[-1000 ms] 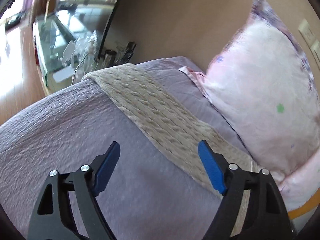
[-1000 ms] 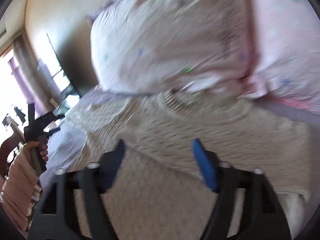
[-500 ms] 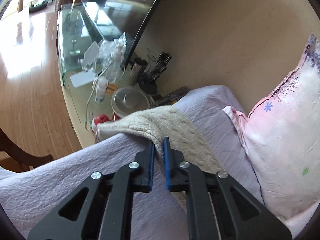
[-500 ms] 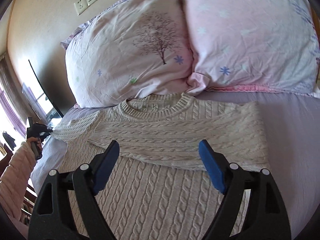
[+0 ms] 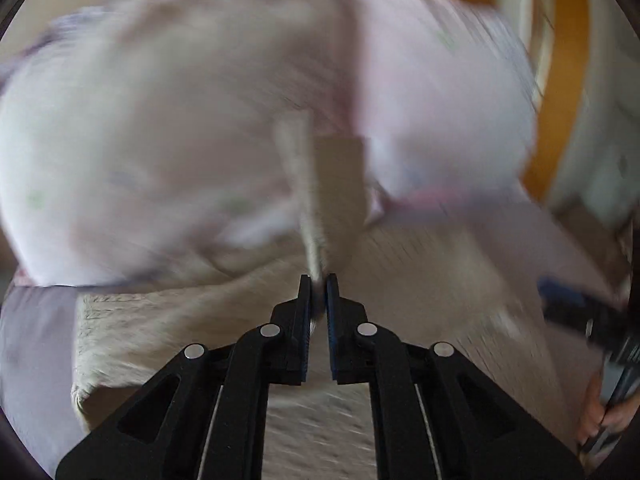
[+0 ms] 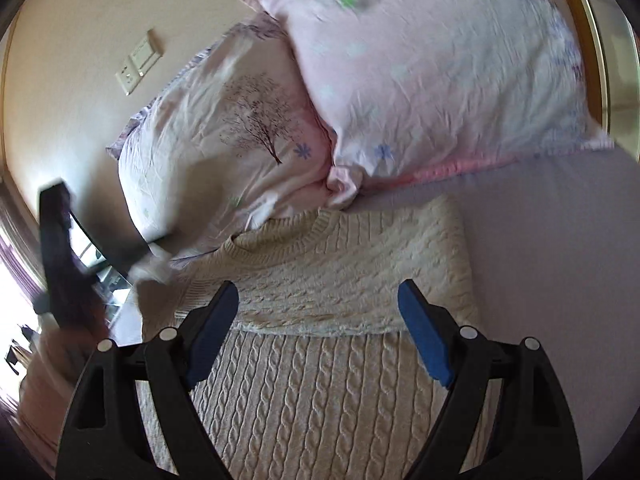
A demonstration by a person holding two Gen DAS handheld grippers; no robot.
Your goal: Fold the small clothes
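Observation:
A cream cable-knit sweater [image 6: 344,280] lies on the lilac bed, neckline toward the pillows, its right sleeve folded across the chest. My left gripper [image 5: 319,280] is shut on the left sleeve's cuff [image 5: 308,200], which stands up from the jaws in a blurred view. In the right wrist view the left gripper [image 6: 60,256] is raised at the far left with the sleeve [image 6: 154,270] hanging by it. My right gripper [image 6: 320,300] is open and empty, hovering over the sweater's body.
Two pink floral pillows [image 6: 420,80] lean against the wall behind the sweater. A wall switch plate [image 6: 138,62] is above them. The lilac bedspread [image 6: 560,240] extends to the right. A wooden headboard edge [image 5: 560,80] shows beyond the pillows.
My left gripper closed on the sleeve cuff at the bed's left edge and has swung it up and inward over the sweater. My right gripper stays open above the body.

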